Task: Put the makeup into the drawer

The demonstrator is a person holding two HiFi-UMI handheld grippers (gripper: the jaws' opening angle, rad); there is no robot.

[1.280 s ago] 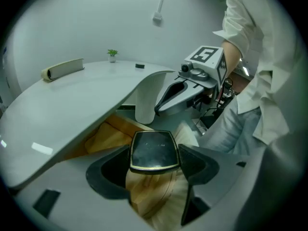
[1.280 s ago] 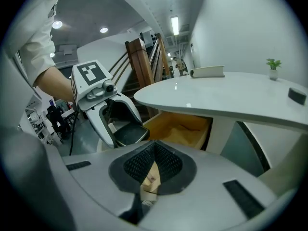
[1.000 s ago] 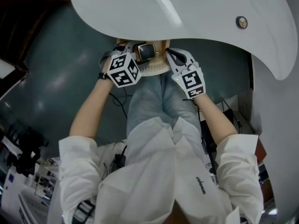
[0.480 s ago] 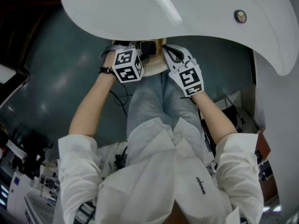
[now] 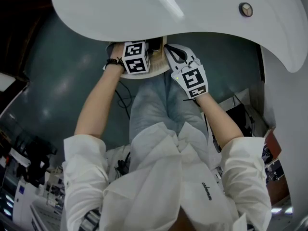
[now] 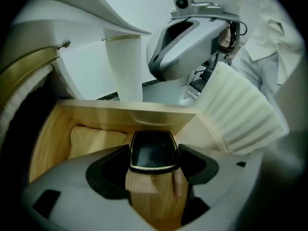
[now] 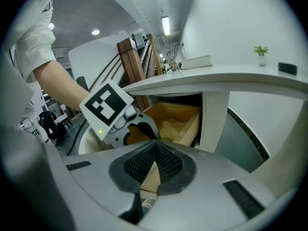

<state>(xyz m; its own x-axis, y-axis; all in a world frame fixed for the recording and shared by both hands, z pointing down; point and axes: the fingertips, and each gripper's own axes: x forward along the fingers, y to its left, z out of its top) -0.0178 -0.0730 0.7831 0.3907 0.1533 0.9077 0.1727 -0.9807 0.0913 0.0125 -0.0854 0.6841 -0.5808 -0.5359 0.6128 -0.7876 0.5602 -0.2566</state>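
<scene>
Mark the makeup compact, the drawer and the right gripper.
makeup compact [image 6: 153, 150]: left gripper view, on its dark lid.
drawer [image 6: 45, 138]: left gripper view, on its left wooden inner wall.
right gripper [image 7: 154, 147]: right gripper view, where its two fingertips meet.

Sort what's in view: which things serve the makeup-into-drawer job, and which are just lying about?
Job: black compact, gripped in the left tongs; open wooden drawer below it; right tongs, shut, near the drawer.
Lying about: book, small potted plant and dark block on the white tabletop.
</scene>
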